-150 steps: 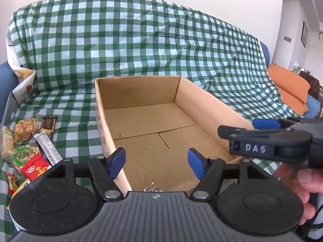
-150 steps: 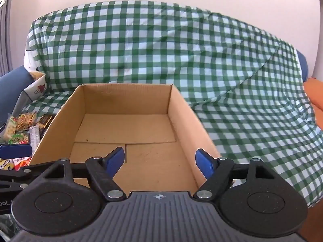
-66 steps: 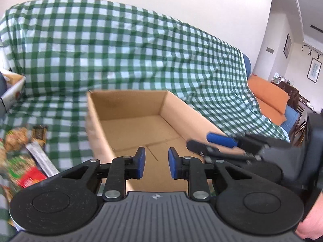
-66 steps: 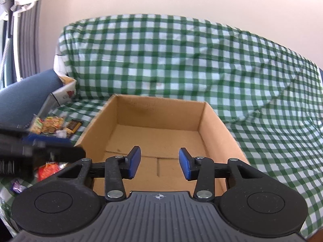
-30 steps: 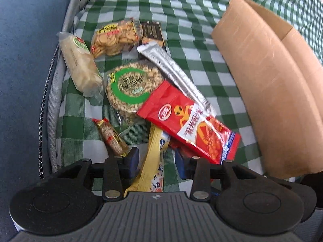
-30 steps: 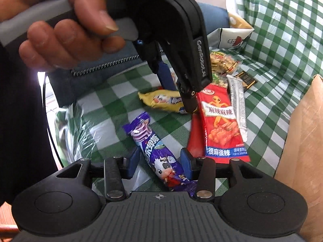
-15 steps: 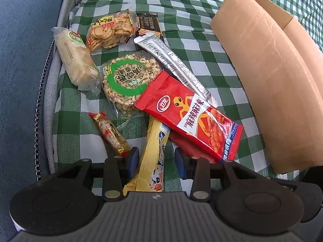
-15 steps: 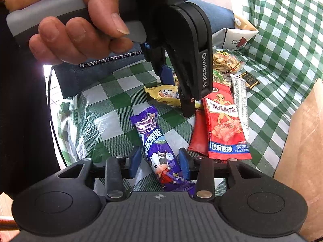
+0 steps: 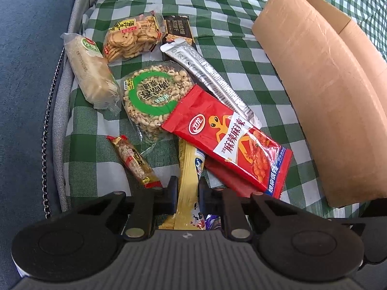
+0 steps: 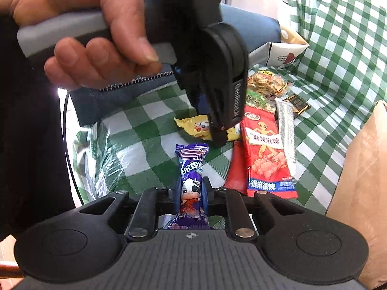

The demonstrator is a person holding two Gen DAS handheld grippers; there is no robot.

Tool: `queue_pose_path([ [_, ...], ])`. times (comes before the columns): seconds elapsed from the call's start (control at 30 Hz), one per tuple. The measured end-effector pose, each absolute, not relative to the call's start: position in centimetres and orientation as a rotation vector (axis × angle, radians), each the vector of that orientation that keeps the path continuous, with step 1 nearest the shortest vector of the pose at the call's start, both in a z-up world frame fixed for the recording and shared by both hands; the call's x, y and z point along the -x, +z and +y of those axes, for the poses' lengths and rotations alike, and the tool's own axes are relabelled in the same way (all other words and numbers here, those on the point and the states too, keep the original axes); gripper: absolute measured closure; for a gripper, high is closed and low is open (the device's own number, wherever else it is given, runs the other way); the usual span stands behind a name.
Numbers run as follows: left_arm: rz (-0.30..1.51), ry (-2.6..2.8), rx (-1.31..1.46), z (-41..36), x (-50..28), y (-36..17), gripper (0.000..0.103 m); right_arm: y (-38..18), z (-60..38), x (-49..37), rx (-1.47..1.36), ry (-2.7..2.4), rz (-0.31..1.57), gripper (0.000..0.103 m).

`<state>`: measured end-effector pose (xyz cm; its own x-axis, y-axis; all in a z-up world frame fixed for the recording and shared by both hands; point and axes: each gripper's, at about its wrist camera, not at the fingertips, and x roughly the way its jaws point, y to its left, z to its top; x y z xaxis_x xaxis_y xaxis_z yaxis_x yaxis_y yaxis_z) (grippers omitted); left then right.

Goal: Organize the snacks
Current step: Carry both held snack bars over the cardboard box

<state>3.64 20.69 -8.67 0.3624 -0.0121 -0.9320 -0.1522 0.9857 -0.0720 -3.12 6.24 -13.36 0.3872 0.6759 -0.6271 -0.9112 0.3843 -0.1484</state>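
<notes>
My left tongs (image 9: 187, 193) are clamped on the yellow snack packet (image 9: 189, 183), which lies on the checked cloth (image 9: 92, 133); the red spicy-strip packet (image 9: 227, 140) overlaps its far end; my right tongs (image 10: 191, 194) are closing on the purple milk candy (image 10: 191, 181), already pinched between the pads; the cardboard box (image 9: 321, 91) stands to the right of both; peanuts (image 9: 152, 96) and crackers (image 9: 131, 38) lie beyond the left tongs.

Snack packets crowd the checked cloth (image 9: 229, 33) between the blue sofa arm (image 9: 26, 72) and the cardboard box (image 9: 321, 91), whose side wall blocks the right. Bare cloth stays open beyond the cracker bag (image 9: 131, 36).
</notes>
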Motion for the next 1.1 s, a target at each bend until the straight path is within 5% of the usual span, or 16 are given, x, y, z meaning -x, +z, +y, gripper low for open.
queue_pose_path([
  [0.47, 0.954, 0.137, 0.302, 22.3, -1.1, -2.7, 0.088, -10.5, 4.1, 2.7, 0.353, 0.959, 0.453, 0.086],
  [1.1, 0.706, 0.215, 0.327, 20.2, -1.4, 2.0, 0.088, 0.3, -5.2, -3.0, 0.025, 0.712, 0.292, 0.086],
])
